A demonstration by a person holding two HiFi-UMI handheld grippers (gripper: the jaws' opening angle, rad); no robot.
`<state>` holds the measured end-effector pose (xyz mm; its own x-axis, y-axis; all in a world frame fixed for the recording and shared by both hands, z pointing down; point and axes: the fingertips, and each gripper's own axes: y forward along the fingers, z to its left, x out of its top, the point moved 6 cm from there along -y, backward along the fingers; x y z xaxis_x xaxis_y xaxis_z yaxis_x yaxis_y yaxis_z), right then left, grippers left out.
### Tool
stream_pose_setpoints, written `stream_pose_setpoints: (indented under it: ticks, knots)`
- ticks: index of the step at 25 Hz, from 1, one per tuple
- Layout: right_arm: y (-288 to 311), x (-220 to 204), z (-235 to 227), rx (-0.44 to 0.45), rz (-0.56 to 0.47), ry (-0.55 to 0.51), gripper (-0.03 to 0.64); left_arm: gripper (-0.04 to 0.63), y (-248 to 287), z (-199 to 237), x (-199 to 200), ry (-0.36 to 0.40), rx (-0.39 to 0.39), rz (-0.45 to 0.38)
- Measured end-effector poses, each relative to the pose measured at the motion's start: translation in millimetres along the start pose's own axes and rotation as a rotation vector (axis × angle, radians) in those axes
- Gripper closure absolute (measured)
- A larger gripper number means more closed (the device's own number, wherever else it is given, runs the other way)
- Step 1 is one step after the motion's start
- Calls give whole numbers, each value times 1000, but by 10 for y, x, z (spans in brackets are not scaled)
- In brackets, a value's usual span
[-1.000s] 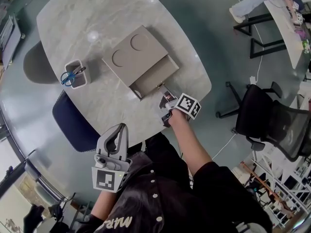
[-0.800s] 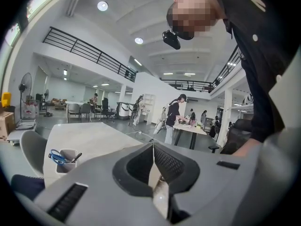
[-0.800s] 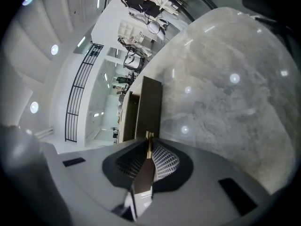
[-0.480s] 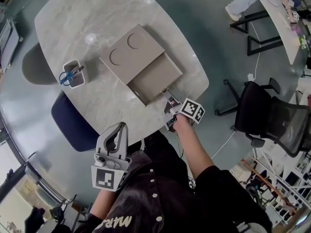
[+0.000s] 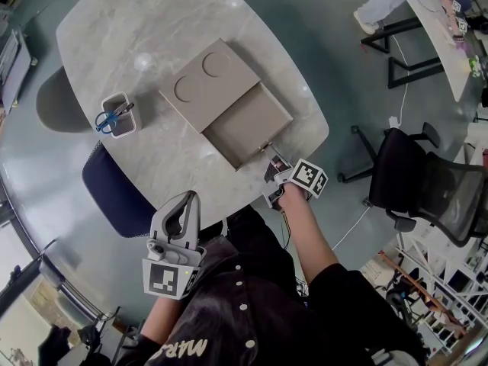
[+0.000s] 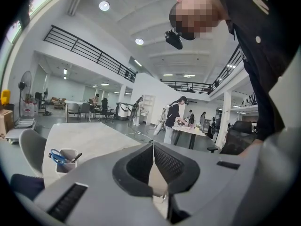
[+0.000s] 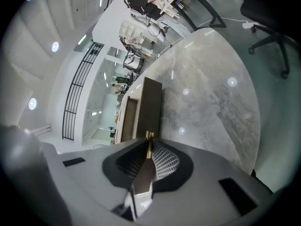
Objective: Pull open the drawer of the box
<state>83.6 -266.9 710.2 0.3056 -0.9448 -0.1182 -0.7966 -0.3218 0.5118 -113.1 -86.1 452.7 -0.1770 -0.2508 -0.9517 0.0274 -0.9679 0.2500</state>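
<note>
A flat beige box (image 5: 204,85) with two round dents in its lid lies on the marble table (image 5: 137,29). Its drawer (image 5: 253,122) stands pulled out toward the table's near edge, showing an empty inside. My right gripper (image 5: 271,155) is shut on the small gold handle (image 5: 267,145) at the drawer's front. In the right gripper view the handle (image 7: 149,139) sits pinched between the shut jaws of the right gripper (image 7: 149,149), with the drawer (image 7: 151,108) beyond. My left gripper (image 5: 189,201) hangs off the table near my body, shut on nothing; the left gripper (image 6: 153,149) shows tips that meet.
A white cup (image 5: 118,116) with blue scissors and a pen stands on the table left of the box. A dark chair (image 5: 114,193) sits under the table's near left edge. Black office chairs (image 5: 427,189) stand at the right. People work at desks (image 6: 188,126) farther off.
The right gripper has drawn back toward my body with the handle, and the drawer has slid further out of the box. The left gripper has stayed put.
</note>
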Motion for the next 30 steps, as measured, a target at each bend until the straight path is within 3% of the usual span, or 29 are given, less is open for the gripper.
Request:
stream_pose_setpoints:
  ticks: [12, 23, 30]
  knots:
    - [-33, -5, -93, -35, -8, 21, 594, 578, -37, -33, -16, 6, -4, 10]
    - [-111, 15, -7, -80, -11, -44, 566, 578, -62, -61, -6, 22, -33, -1]
    - [-314, 62, 292, -20, -59, -110, 612, 578, -158, -70, 110, 42, -52, -36]
